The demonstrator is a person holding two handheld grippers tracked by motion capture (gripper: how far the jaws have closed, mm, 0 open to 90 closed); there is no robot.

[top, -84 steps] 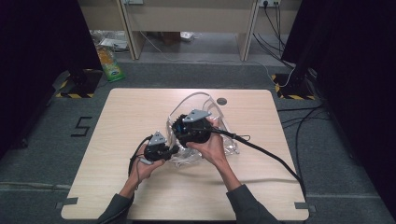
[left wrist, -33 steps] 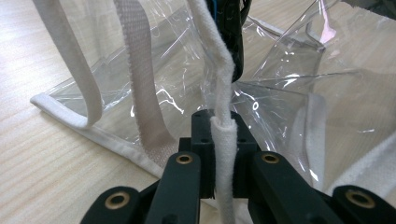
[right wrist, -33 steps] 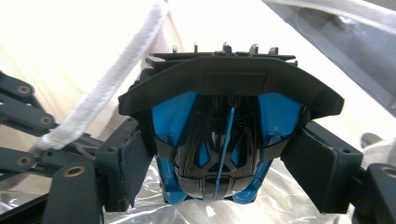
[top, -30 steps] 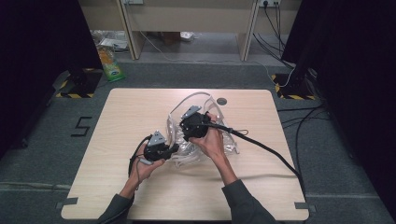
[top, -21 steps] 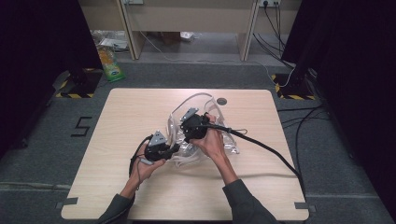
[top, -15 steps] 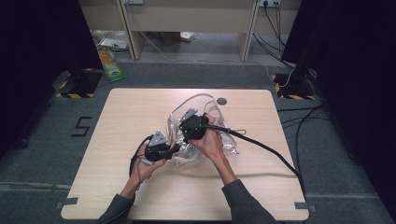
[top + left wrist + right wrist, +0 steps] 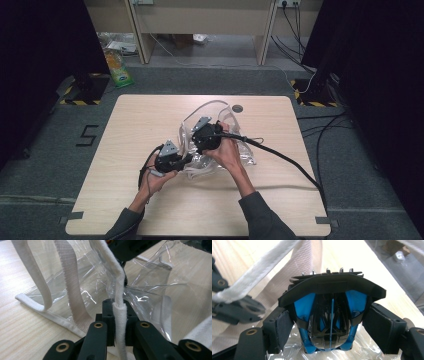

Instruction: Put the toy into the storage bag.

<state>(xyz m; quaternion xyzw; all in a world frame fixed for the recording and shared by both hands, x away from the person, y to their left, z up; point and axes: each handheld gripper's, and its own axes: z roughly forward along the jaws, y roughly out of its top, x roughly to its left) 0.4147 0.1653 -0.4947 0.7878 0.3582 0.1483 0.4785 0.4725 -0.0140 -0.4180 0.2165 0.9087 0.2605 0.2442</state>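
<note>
A clear plastic bag (image 7: pixel 243 151) with white fabric trim and straps lies at the table's middle. My left gripper (image 7: pixel 184 159) is shut on the bag's white trim (image 7: pixel 119 285) and holds that edge up; in the left gripper view its jaws (image 7: pixel 117 311) pinch the trim from both sides. My right gripper (image 7: pixel 202 137) hovers at the bag's mouth, just right of the left one. It is shut on a black and blue plastic object (image 7: pixel 329 292) with small teeth along its top; the jaw pads (image 7: pixel 283 327) press its sides.
The wooden table (image 7: pixel 145 117) has a round grommet hole (image 7: pixel 237 108) behind the bag. A thick black cable (image 7: pixel 287 159) trails right from the right gripper. A green packet (image 7: pixel 116 69) lies on the floor at the far left.
My right gripper has shifted a little left and down with the black and blue object, closer to the bag's mouth. The left gripper has stayed put on the trim.
</note>
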